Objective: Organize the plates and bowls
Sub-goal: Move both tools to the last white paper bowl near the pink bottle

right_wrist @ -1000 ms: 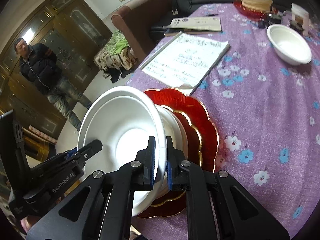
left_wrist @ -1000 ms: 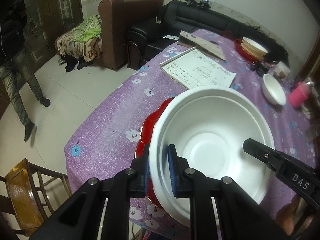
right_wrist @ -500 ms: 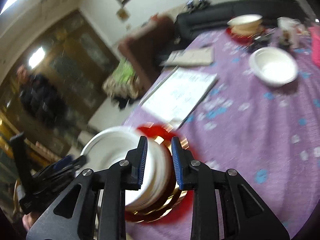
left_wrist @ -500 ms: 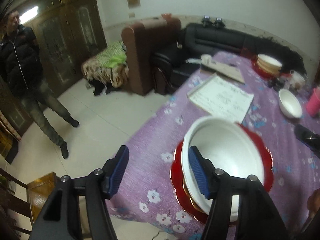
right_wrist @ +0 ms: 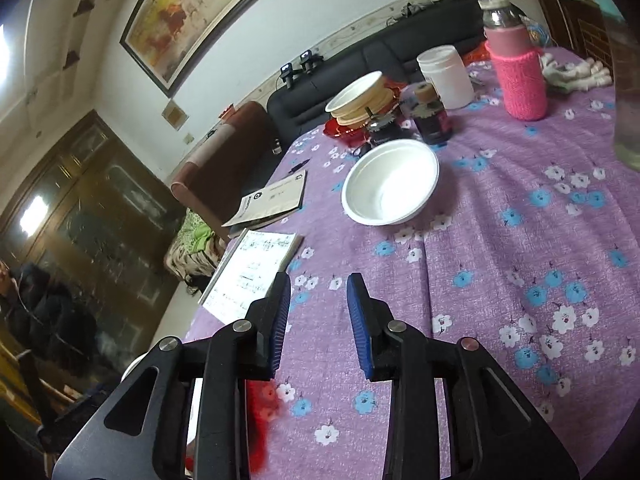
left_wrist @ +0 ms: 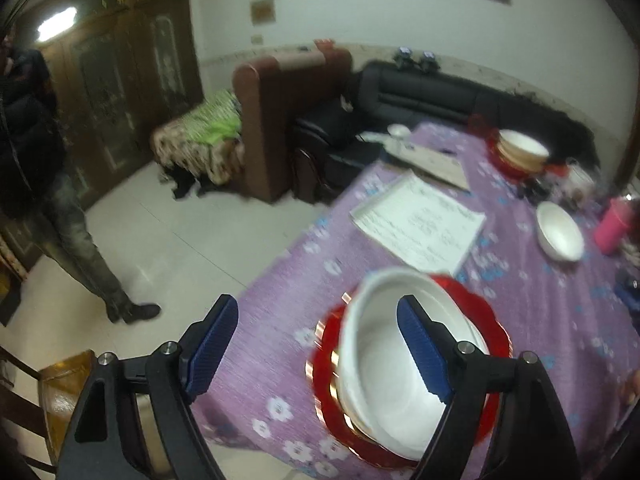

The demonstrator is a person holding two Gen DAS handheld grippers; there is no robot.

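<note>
Purple floral tablecloth point(right_wrist: 500, 240) covered the table in both views. Left gripper point(left_wrist: 318, 334) sat low in the frame with its blue-padded fingers spread wide, gripping nothing. One pad point(left_wrist: 212, 344) hung over the cloth edge and floor at lower left; the other overlapped the large white bowl point(left_wrist: 384, 376) in the picture, contact not determinable. That bowl sat nested on a red plate point(left_wrist: 492, 320) at lower centre-right of the left wrist view, near the table's front edge, motion-blurred.

Right gripper point(right_wrist: 319, 322) was at bottom centre of its frame, fingers moderately apart, nothing between them, only tablecloth visible in the gap. A red blur of the red plate showed low between its finger arms.

A small white bowl point(right_wrist: 390, 182) stood alone on the cloth at centre of the right wrist view, and at right of the left wrist view. A second stack of bowls on a red plate point(right_wrist: 360, 100) sat beyond it, upper centre. A pink sleeved bottle point(right_wrist: 518, 68) and white jar point(right_wrist: 446, 72) were at upper right, a dark jar point(right_wrist: 430, 114) just beside the stack. An open notebook point(right_wrist: 252, 274) and a booklet point(right_wrist: 272, 200) lay at left-centre. A person in a dark jacket point(left_wrist: 28, 120) stood at the left edge.
</note>
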